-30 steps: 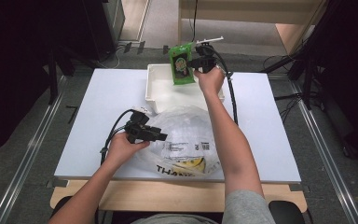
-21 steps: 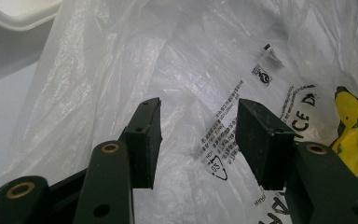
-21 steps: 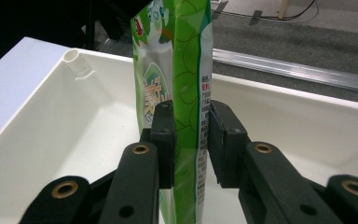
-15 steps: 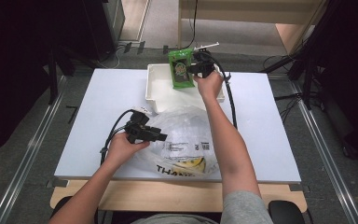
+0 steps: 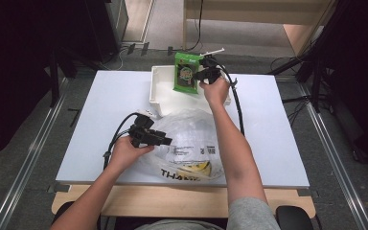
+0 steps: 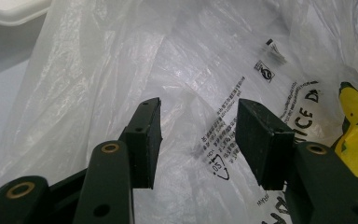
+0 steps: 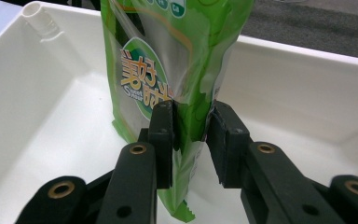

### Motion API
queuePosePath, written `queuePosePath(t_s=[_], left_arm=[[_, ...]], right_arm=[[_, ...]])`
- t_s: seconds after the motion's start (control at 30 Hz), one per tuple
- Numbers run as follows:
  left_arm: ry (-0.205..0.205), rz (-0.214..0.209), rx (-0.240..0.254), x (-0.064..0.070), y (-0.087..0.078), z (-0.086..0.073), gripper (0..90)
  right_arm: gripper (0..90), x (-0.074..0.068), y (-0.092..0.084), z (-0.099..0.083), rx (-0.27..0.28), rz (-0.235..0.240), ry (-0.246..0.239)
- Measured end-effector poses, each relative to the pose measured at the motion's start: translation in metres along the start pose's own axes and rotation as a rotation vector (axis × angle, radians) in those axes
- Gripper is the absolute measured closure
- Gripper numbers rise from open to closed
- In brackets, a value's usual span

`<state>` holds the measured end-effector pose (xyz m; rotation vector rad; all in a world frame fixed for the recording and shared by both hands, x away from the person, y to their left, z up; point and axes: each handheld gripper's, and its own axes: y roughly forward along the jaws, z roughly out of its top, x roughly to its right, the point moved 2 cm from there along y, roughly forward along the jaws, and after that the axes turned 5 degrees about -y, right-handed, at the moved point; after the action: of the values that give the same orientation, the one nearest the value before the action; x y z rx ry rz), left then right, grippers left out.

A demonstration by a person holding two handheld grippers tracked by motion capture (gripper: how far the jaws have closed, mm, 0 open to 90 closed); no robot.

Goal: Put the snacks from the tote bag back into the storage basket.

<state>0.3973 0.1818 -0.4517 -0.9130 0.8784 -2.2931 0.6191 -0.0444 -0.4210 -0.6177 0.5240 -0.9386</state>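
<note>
The green pouch (image 7: 168,70) has sunk into the white tray (image 7: 51,116), between just-loosening right gripper (image 7: 191,140) jaws.

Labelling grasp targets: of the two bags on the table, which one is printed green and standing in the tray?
The green printed snack pouch, upright in the white plastic tray between the right gripper fingers. The other, a translucent white plastic bag, lies flat on the table.

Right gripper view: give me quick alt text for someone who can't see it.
The right gripper holds a green snack pouch upright between its two black jaws, inside a white plastic bin. The pouch's bottom corner hangs just above the bin's floor, and grey floor shows beyond the far rim.
</note>
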Motion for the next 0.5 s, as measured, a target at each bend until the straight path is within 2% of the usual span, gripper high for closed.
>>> queuePosePath(t_s=[0.17, 0.33, 0.5], left_arm=[[-0.003, -0.004, 0.0, 0.001, 0.0011, -0.0001, 51.6], [-0.006, -0.011, 0.012, 0.0004, -0.0012, 0.0003, 51.7], [-0.006, -0.011, 0.013, 0.0003, -0.0013, 0.0004, 51.8]], right_arm=[[71.5, 0.001, 0.0037, -0.0023, -0.019, -0.014, -0.011], [70.4, 0.0026, 0.006, -0.0042, -0.013, -0.011, 0.008], [67.9, 0.0018, 0.0077, -0.0038, -0.022, -0.034, 0.006]])
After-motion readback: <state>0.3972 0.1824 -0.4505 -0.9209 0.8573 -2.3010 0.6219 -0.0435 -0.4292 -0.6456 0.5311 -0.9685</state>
